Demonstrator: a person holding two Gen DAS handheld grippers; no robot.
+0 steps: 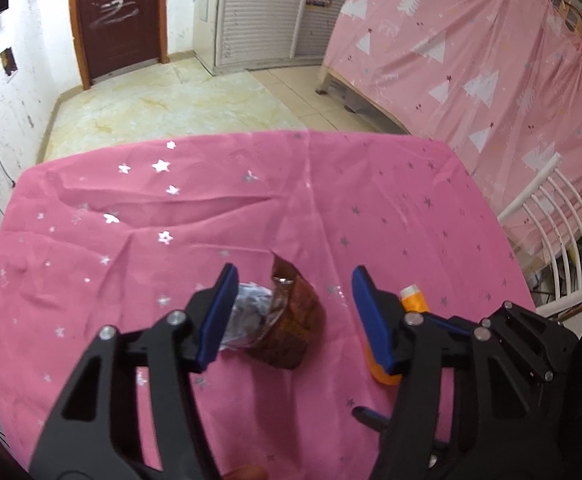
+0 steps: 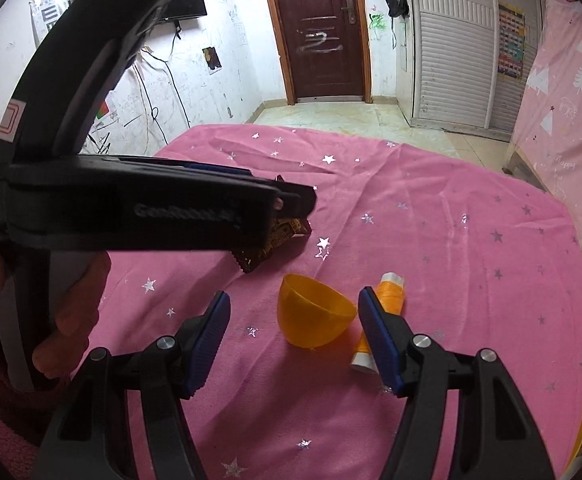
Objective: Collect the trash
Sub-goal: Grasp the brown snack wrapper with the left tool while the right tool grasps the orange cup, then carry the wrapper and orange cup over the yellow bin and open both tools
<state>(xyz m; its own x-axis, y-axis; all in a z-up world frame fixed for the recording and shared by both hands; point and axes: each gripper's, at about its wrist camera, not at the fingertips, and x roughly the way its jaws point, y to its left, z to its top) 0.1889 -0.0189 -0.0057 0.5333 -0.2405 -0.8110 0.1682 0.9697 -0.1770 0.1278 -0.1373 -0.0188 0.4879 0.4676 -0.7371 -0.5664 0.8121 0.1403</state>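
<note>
- Left wrist view: one brown snack wrapper (image 1: 291,320) lies between the left gripper (image 1: 295,312) jaws, which stand apart, pads not pressing it
- Right wrist view: one orange cup (image 2: 313,314) between the right gripper (image 2: 295,340) jaws, also apart; one orange thread spool (image 2: 383,312) just beyond its right finger
- Writing on the left tool's side is blurred, unreadable
- A hand (image 2: 67,312) grips the left tool's handle; both point down at the pink cloth (image 2: 451,240)
</note>
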